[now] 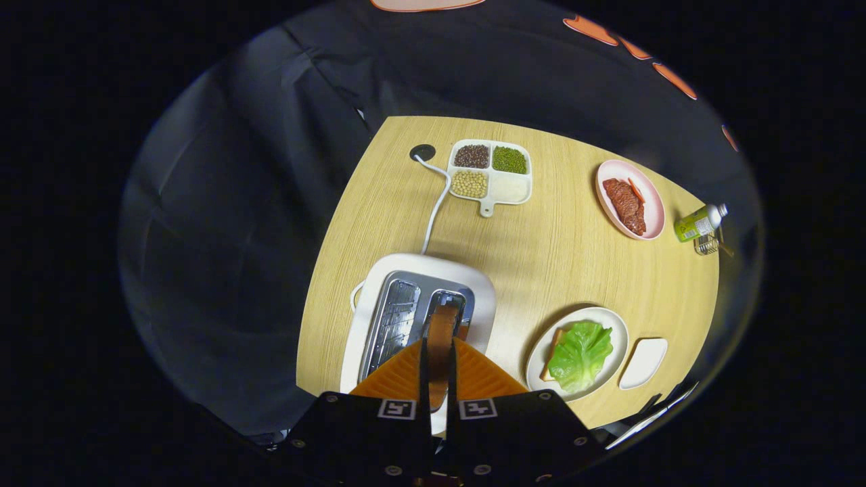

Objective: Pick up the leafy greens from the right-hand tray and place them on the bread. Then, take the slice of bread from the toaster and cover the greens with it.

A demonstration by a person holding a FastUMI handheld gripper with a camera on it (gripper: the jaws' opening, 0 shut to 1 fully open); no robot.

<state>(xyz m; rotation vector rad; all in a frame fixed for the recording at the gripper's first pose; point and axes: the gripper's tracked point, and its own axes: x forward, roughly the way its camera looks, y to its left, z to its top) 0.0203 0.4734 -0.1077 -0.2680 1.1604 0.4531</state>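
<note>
- Bread slice (441, 338) – upright, pinched btwn both fingers of gripper (440, 368), held above right slot of toaster (419, 311).
- Toaster – white, w/ cord running back to a hole in the table (541, 257).
- Divided dish (491, 172) beyond toaster: three kinds of beans.
- Leafy greens (580, 346) lie on bread on round plate (612, 325), right of gripper.
- Small white tray (643, 362) just beside plate.
- Pink plate (629, 199) w/ meat, bottle (700, 222) further right.
</note>
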